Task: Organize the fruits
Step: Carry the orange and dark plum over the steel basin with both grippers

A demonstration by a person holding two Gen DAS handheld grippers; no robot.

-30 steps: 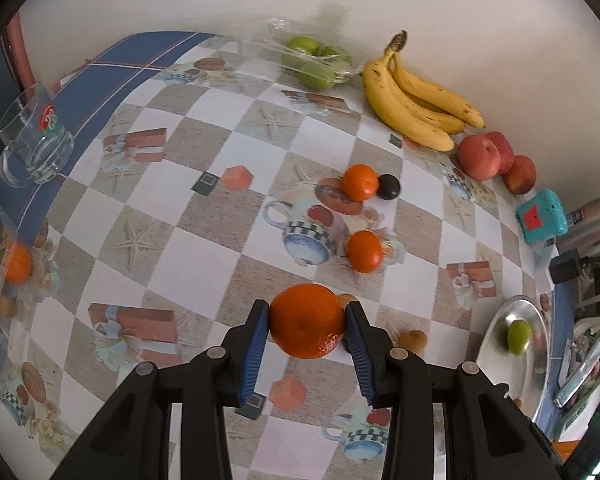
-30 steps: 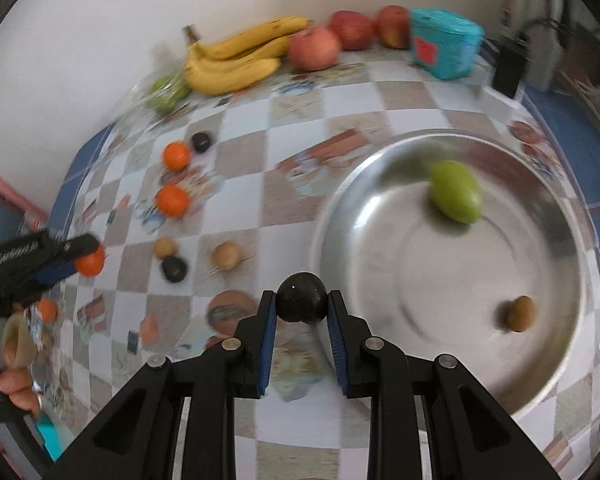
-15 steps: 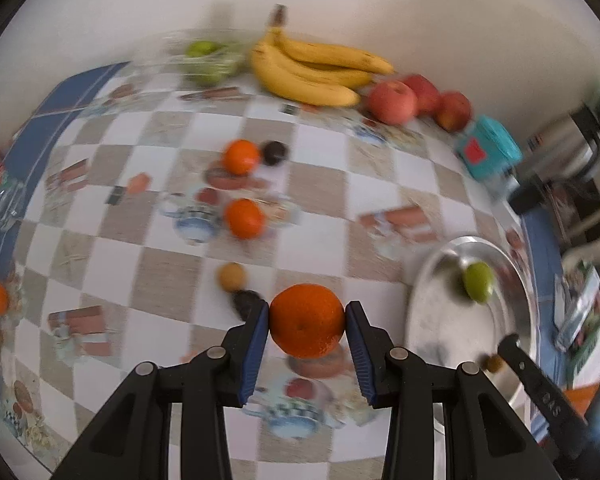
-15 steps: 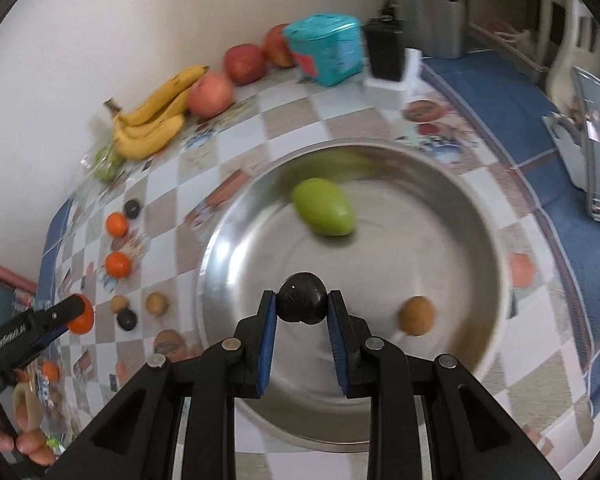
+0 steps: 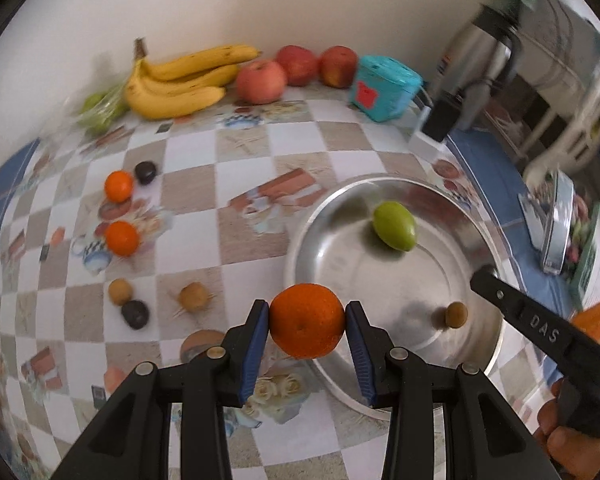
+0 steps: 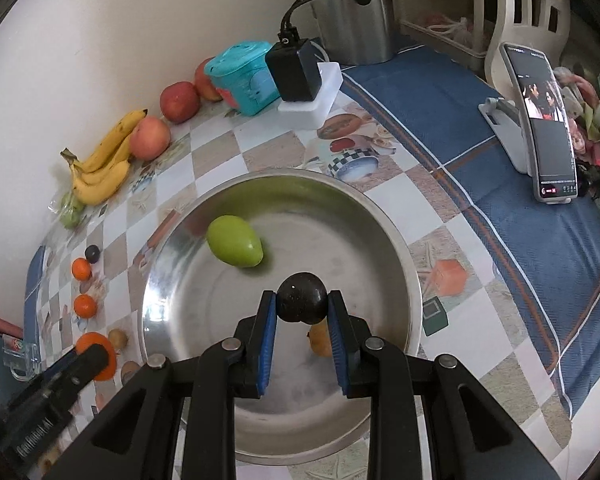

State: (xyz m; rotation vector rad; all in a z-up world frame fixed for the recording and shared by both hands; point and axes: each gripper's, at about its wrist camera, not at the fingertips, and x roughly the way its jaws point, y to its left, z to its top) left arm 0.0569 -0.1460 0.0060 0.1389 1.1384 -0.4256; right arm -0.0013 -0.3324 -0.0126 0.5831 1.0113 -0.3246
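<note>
Blue-padded jaws of the left gripper (image 5: 307, 322) are clamped on an orange (image 5: 307, 321), held over the near rim of a steel bowl (image 5: 488, 240). The right gripper (image 6: 302, 306) is closed tight on a small dark round fruit (image 6: 302, 298) above the bowl's middle. Inside the bowl lie a green mango (image 6: 235, 247) and a small brown fruit (image 5: 455, 314). On the checkered tablecloth (image 5: 236, 240) beside the bowl sit two more oranges (image 5: 120, 238) and several small fruits. Bananas (image 5: 184, 80) and red apples (image 5: 296, 66) line the wall.
</note>
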